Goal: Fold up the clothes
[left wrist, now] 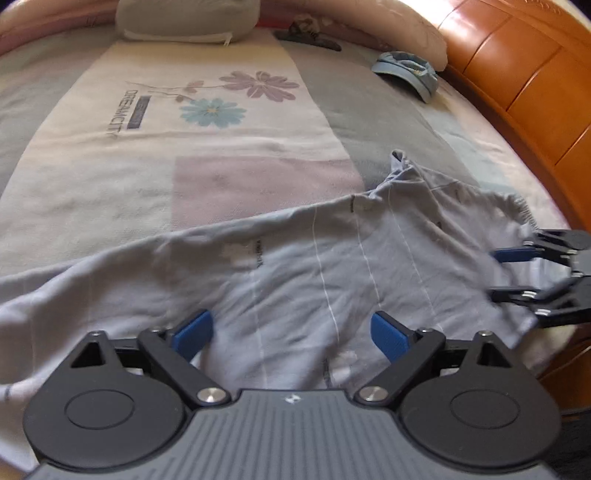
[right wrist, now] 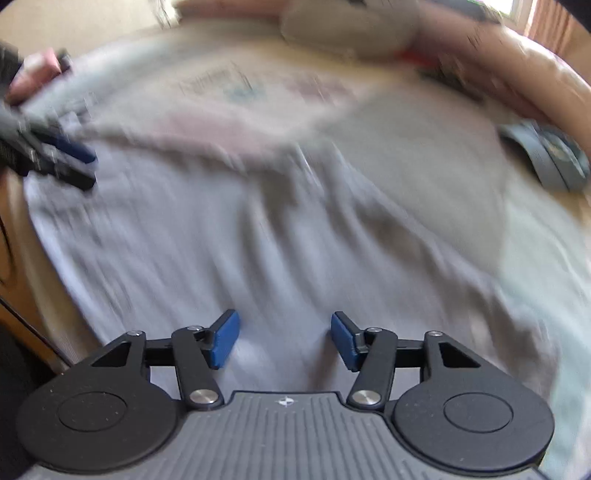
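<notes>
Both the left tongs (left wrist: pixel 291 338) and right tongs (right wrist: pixel 284 339) gape wide, holding nothing; the unpinned grey garment (left wrist: pixel 295 266) may rumple on the bed (left wrist: pixel 92 166), spoiling the fold.

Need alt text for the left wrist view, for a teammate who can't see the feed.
The open left gripper hovers over a pale grey garment spread across a bed, nothing between its fingers. The right gripper reaches in at the right edge of the garment. Farther off lie a blue cap and a pillow.
</notes>
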Demonstrator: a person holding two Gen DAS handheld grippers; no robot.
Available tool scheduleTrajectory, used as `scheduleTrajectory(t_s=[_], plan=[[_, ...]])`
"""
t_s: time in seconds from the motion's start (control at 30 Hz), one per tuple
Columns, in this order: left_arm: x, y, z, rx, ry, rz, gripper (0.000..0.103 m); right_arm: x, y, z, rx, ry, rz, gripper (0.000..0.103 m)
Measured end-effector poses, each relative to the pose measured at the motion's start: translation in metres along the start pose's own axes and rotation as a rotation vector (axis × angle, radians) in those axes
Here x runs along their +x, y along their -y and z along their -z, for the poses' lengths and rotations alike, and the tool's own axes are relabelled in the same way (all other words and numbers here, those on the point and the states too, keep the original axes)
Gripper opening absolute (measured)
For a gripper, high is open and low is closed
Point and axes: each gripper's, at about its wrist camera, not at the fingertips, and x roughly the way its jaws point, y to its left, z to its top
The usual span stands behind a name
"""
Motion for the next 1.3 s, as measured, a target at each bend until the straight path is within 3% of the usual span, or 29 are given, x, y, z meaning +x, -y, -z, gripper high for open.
scheduleTrajectory(t_s=[0.1, 0.2, 0.33, 0.4, 0.5, 0.67, 0.77, 0.97, 1.17, 1.23, 1.3], plan=[[0.013, 0.018, -0.005, 0.054, -0.005, -0.055, 0.101, -0.013, 0.02, 0.024, 0.051, -0.012, 0.057, 0.078], [0.016, 0.033, -0.01, 0.1, -0.009, -0.077, 0.1, -0.023, 0.029, 0.034, 0.098, -0.014, 0.077, 0.08], [-0.001, 0.041, -0.015, 0.08, 0.029, -0.011, 0.101, -0.026, 0.025, 0.025, 0.067, 0.006, 0.099, 0.079], [-0.001, 0.043, -0.013, 0.076, 0.028, 0.012, 0.102, -0.026, 0.023, 0.016, 0.061, 0.053, 0.068, 0.079], [0.015, 0.035, -0.007, 0.007, -0.023, 0.003, 0.101, -0.019, 0.019, 0.001, 0.066, 0.095, 0.046, 0.079], [-0.011, 0.019, -0.008, -0.017, 0.023, -0.049, 0.102, -0.011, 0.01, -0.02, 0.091, 0.153, 0.022, 0.08], [-0.032, -0.002, -0.008, -0.004, 0.046, -0.164, 0.102, -0.009, 0.001, -0.028, 0.146, 0.183, -0.002, 0.084], [-0.071, -0.064, 0.007, 0.012, 0.048, -0.458, 0.102, -0.002, -0.023, -0.045, 0.235, 0.204, -0.043, 0.102], [-0.081, -0.134, 0.027, 0.028, -0.017, -0.77, 0.102, 0.008, -0.058, -0.069, 0.254, 0.182, -0.018, 0.103], [-0.077, -0.154, 0.031, 0.047, -0.038, -0.829, 0.102, 0.01, -0.072, -0.077, 0.241, 0.179, -0.009, 0.103], [-0.073, -0.17, 0.032, 0.057, -0.038, -0.837, 0.102, 0.011, -0.086, -0.084, 0.228, 0.179, -0.008, 0.103]])
